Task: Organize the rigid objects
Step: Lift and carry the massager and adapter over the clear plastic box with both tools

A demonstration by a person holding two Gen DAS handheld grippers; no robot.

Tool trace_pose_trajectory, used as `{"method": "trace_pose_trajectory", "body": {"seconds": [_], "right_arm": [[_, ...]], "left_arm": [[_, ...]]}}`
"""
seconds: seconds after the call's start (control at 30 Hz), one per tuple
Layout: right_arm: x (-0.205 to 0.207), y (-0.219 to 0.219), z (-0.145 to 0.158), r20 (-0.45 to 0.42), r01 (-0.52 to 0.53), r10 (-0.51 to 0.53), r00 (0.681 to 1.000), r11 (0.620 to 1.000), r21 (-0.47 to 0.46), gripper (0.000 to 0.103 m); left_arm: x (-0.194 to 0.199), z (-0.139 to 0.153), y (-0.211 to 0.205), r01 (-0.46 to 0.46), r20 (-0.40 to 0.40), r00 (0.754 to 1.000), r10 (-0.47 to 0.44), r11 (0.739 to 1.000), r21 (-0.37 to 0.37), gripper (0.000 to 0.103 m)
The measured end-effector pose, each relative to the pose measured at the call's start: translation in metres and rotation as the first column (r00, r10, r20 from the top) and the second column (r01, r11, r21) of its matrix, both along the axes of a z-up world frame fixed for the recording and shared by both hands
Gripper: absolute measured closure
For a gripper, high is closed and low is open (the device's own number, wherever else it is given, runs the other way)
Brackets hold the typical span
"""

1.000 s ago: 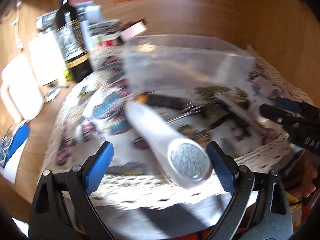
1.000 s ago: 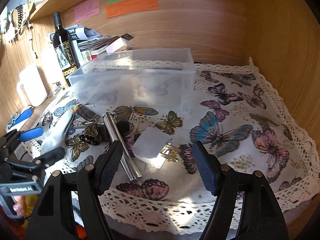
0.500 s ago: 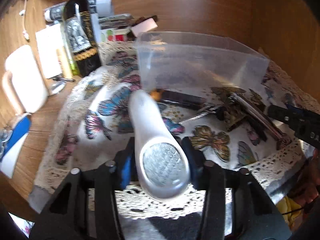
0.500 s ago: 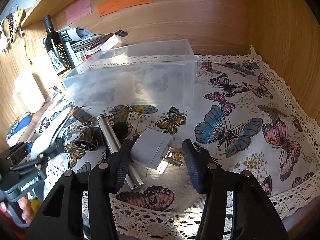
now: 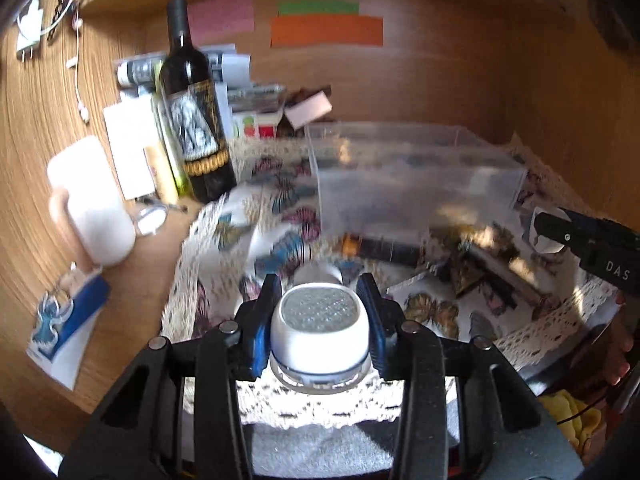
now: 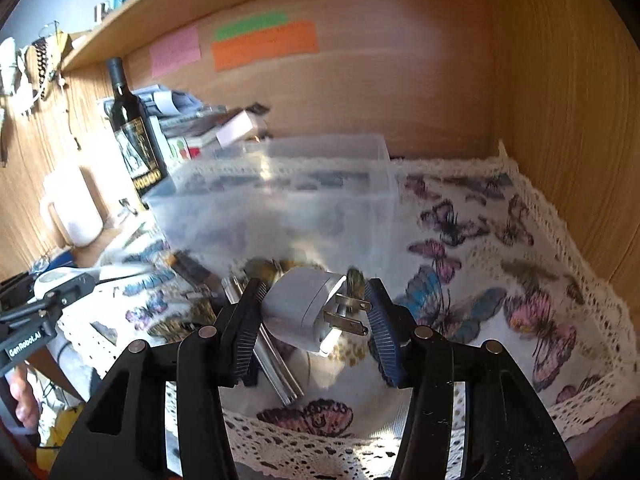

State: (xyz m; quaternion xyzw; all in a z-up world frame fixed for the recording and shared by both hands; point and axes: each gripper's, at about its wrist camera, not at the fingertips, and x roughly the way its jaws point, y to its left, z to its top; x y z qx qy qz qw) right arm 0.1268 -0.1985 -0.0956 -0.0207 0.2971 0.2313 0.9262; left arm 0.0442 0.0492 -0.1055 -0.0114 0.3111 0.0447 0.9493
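Two loads gripped: left gripper [image 5: 319, 324] clenching white device [image 5: 319, 330], right gripper [image 6: 316, 316] clenching plug adapter [image 6: 308, 308]; clear bin [image 6: 280, 200] straight ahead beyond both.

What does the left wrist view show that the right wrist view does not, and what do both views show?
Only the left wrist view shows the round, textured end of the white device clamped in the left tongs, and a blue and white packet on the wood.

Only the right wrist view shows the grey plug adapter with its two prongs, held in the right tongs, and the right part of the butterfly cloth.

Both show the clear plastic box, the wine bottle, the white mug and the coloured notes on the wall.
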Motion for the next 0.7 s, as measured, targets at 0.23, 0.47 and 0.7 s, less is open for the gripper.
{"method": "trace_pose_trajectory", "body": {"seconds": [0.23,0.47,0.7], "right_arm": [[0.000,0.001,0.027,0.078,-0.013,0.012,0.997,1.000,0.011,0.055],[0.010,0.004,0.049,0.124,-0.020,0.016,0.992,0.999,0.027,0.055],[0.028,0.012,0.066,0.163,-0.027,0.023,0.986,0.999,0.024,0.055]], "left_arm": [[0.013,0.027,0.009,0.054,0.033,0.998,-0.053,0.998,-0.036,0.064],[0.030,0.057,0.015,0.110,0.051,0.993,-0.108,0.993,-0.047,0.064],[0.051,0.086,0.023,0.156,0.064,0.986,-0.151,0.985,-0.076,0.064]]}}
